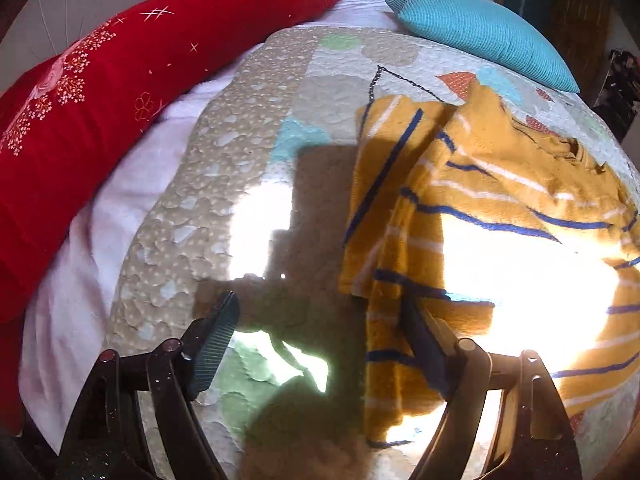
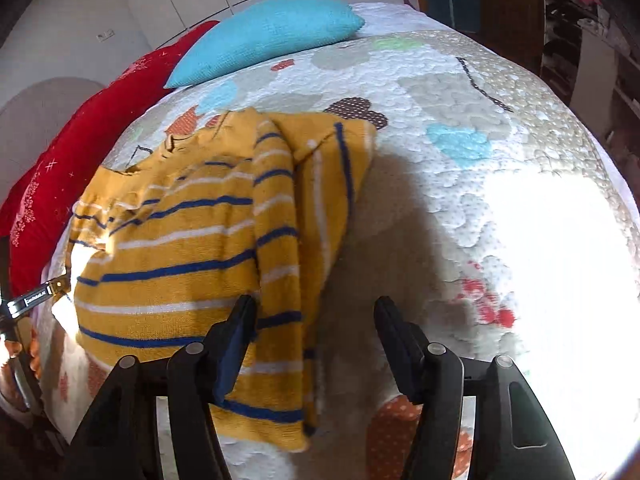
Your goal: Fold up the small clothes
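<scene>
A small mustard-yellow sweater [image 1: 500,208] with blue and white stripes lies on the quilted bedspread [image 1: 248,128], its sides folded inward over the body. It also shows in the right wrist view [image 2: 192,248]. My left gripper [image 1: 320,308] is open and empty, its right finger over the sweater's left folded edge. My right gripper [image 2: 314,312] is open and empty, its left finger over the sweater's right folded edge, its right finger over bare quilt. The left gripper's tip [image 2: 40,292] shows at the far left of the right wrist view.
A long red pillow [image 1: 100,100] lies along the bed's far side, also in the right wrist view [image 2: 80,152]. A teal cushion [image 1: 480,32] sits at the head, also in the right wrist view [image 2: 272,32]. Bright sun patches wash out parts of the quilt [image 2: 540,240].
</scene>
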The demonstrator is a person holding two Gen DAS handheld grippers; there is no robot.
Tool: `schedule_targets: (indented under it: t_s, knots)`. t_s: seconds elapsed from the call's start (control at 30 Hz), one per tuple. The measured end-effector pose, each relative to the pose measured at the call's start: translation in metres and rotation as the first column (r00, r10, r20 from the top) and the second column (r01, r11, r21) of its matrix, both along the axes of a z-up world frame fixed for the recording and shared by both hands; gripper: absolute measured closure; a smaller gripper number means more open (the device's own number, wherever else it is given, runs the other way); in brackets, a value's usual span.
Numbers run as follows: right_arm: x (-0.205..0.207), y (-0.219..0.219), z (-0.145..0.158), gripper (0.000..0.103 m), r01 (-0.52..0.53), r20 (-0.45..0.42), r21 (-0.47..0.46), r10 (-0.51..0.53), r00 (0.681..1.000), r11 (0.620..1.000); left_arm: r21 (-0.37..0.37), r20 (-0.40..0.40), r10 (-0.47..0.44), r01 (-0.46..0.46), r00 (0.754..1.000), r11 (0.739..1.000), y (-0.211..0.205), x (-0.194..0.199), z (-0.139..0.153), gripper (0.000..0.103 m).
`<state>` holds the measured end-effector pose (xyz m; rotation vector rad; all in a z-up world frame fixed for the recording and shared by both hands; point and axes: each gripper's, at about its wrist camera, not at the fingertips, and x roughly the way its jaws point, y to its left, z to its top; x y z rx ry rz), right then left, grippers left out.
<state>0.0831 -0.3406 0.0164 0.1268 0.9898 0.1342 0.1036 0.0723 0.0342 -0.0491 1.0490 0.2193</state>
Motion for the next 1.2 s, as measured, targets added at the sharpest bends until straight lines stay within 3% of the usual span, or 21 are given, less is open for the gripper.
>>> schedule_targets:
  t_s: [0.07,0.13,0.27,0.37,0.5,0.6,0.7,0.8,0.9,1.03,1.13,1.2]
  knots:
    - [-0.004,-0.012,0.003,0.031,0.034,0.015,0.018,-0.034,0.999,0.999,-0.03,0.005,0.027,-0.027,1.0,0.999,0.011,-0.003,0.005,0.018]
    - [-0.007,-0.015,0.012,0.031,0.082,0.04,-0.051,-0.08,0.996,0.995,-0.061,0.019,0.037,-0.036,0.999,0.998,0.018,-0.008,0.011,0.018]
    - [-0.02,-0.005,0.036,0.031,0.065,0.105,-0.077,-0.057,0.993,0.995,-0.122,0.058,0.069,-0.061,0.996,0.991,0.023,-0.026,0.018,0.018]
    - [-0.025,0.024,0.056,0.031,0.004,0.148,-0.078,0.008,0.989,0.997,-0.19,0.07,0.1,-0.085,0.993,0.978,0.027,-0.04,0.013,0.018]
    - [-0.031,0.094,0.068,0.03,-0.169,0.162,-0.089,0.182,0.97,0.982,-0.267,0.078,0.157,-0.131,0.985,0.955,0.038,-0.062,0.001,0.018]
    - [-0.037,0.164,0.058,0.03,-0.337,0.124,-0.143,0.354,0.927,0.931,-0.305,0.105,0.218,-0.177,0.97,0.936,0.05,-0.088,0.001,0.018]
    - [-0.049,0.236,0.035,0.03,-0.471,0.088,-0.245,0.503,0.86,0.848,-0.358,0.121,0.26,-0.202,0.958,0.911,0.063,-0.114,0.001,0.018]
    - [-0.059,0.3,0.009,0.03,-0.558,0.055,-0.348,0.61,0.79,0.753,-0.42,0.132,0.276,-0.198,0.952,0.886,0.074,-0.141,0.003,0.018]
    - [-0.062,0.351,-0.018,0.03,-0.595,0.025,-0.441,0.672,0.74,0.672,-0.437,0.146,0.278,-0.19,0.949,0.879,0.08,-0.164,0.005,0.019]
    - [-0.061,0.401,-0.047,0.037,-0.562,0.005,-0.595,0.702,0.712,0.574,-0.457,0.155,0.282,-0.185,0.947,0.87,0.089,-0.185,0.005,0.018]
    - [-0.056,0.428,-0.056,0.043,-0.522,0.014,-0.657,0.701,0.713,0.544,-0.453,0.162,0.284,-0.184,0.945,0.872,0.093,-0.193,0.006,0.018]
    - [-0.047,0.44,-0.056,0.065,-0.524,0.008,-0.646,0.691,0.722,0.555,-0.457,0.169,0.291,-0.187,0.942,0.869,0.093,-0.199,0.006,0.018]
